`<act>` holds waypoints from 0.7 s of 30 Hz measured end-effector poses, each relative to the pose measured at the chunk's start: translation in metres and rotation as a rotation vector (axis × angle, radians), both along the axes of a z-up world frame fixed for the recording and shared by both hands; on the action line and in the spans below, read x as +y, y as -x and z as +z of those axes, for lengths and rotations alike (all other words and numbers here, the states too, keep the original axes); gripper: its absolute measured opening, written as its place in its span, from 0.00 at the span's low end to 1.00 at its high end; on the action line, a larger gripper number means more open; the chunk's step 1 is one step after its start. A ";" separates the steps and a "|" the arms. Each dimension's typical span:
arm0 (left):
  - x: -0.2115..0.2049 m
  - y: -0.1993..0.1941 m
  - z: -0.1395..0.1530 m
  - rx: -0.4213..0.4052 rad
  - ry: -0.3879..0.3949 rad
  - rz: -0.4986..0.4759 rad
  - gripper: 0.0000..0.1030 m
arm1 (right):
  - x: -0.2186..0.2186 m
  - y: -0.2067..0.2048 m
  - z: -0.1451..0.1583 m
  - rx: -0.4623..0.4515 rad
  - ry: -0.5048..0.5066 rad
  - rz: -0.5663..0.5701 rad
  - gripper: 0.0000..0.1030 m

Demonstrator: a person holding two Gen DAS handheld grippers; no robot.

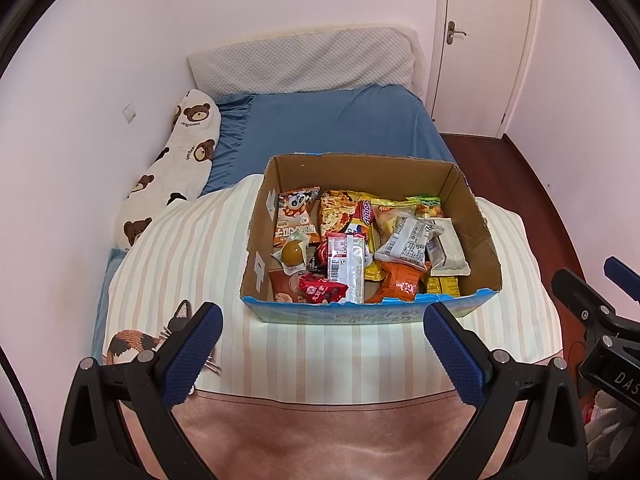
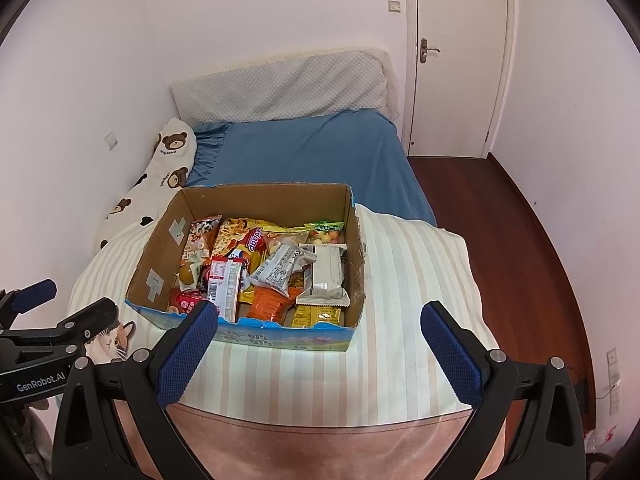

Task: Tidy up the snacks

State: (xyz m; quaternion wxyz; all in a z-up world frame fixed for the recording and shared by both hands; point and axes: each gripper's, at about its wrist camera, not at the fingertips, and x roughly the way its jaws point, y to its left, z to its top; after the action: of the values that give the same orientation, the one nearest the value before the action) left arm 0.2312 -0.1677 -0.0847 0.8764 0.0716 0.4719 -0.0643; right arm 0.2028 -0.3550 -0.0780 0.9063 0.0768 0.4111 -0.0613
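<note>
An open cardboard box (image 1: pixel 472 216) sits on a striped quilt on the bed; it also shows in the right wrist view (image 2: pixel 158 256). It holds several snack packets: a panda packet (image 1: pixel 296 212), a red-and-white packet (image 1: pixel 346 268), a grey-white packet (image 1: pixel 408 240), an orange packet (image 1: pixel 396 284). My left gripper (image 1: pixel 322 320) is open and empty, just in front of the box's near wall. My right gripper (image 2: pixel 318 320) is open and empty, in front of the box's near right corner. Each gripper shows at the edge of the other's view.
The striped quilt (image 1: pixel 192 248) covers the near bed, with a blue sheet (image 1: pixel 332 120) and grey pillow (image 1: pixel 304 60) beyond. A bear-print bolster (image 1: pixel 176 160) lies along the left wall. A white door (image 2: pixel 456 56) and wooden floor (image 2: pixel 500 220) are on the right.
</note>
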 end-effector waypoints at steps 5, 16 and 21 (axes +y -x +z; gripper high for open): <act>0.000 0.000 0.001 0.004 0.005 -0.007 1.00 | -0.002 0.004 0.002 -0.003 -0.002 0.000 1.00; 0.001 0.002 0.002 0.001 0.006 -0.006 1.00 | -0.003 0.006 0.003 0.000 -0.007 0.002 1.00; 0.002 0.003 0.003 0.003 0.010 -0.008 1.00 | -0.003 0.007 0.003 0.004 -0.010 0.005 1.00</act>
State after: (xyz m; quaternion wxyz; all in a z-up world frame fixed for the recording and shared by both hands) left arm 0.2286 -0.1658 -0.0817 0.8756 0.0691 0.4728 -0.0704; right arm 0.1963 -0.3578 -0.0747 0.9052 0.0804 0.4135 -0.0569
